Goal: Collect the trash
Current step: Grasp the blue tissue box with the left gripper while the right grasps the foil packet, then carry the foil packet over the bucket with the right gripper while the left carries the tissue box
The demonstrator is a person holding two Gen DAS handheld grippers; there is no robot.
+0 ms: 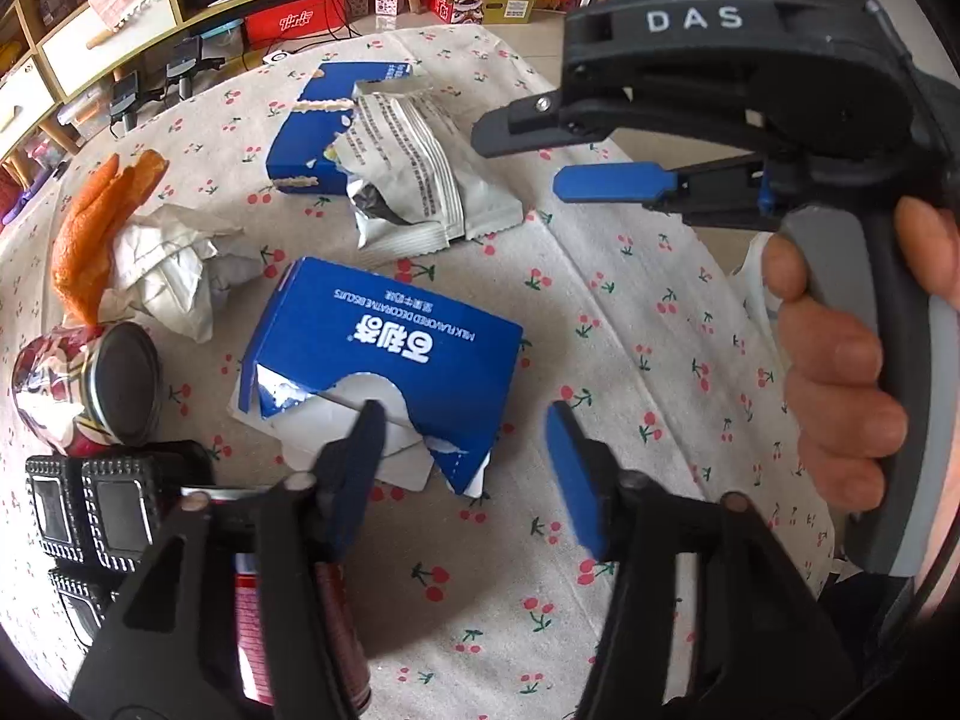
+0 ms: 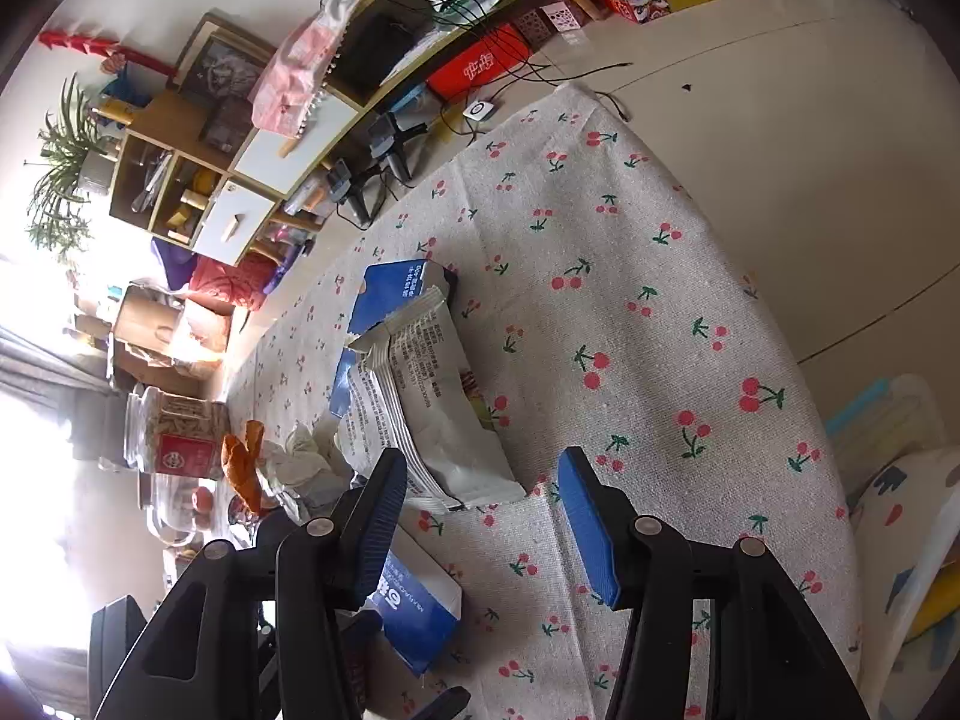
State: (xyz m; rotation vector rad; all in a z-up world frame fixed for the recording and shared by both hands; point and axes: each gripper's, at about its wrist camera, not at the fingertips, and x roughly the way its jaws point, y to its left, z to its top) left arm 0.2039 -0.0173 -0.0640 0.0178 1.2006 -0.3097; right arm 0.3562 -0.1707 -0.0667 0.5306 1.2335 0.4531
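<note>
The left gripper (image 1: 462, 468) stood wide open and held nothing, with the torn blue box (image 1: 384, 354) lying just in front of its fingers on the cherry-print cloth (image 1: 630, 312). The right gripper (image 2: 480, 516) was also wide open and empty, near the white wrapper (image 2: 432, 414). Behind the wrapper lay a second blue box (image 1: 306, 144). An orange peel (image 1: 90, 228) rested on a crumpled tissue (image 1: 174, 264), beside a crushed can (image 1: 84, 378).

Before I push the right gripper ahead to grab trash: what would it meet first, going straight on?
Probably the white snack wrapper, lying just ahead of the open right gripper, slightly toward its left finger. Depth is unclear.
</note>
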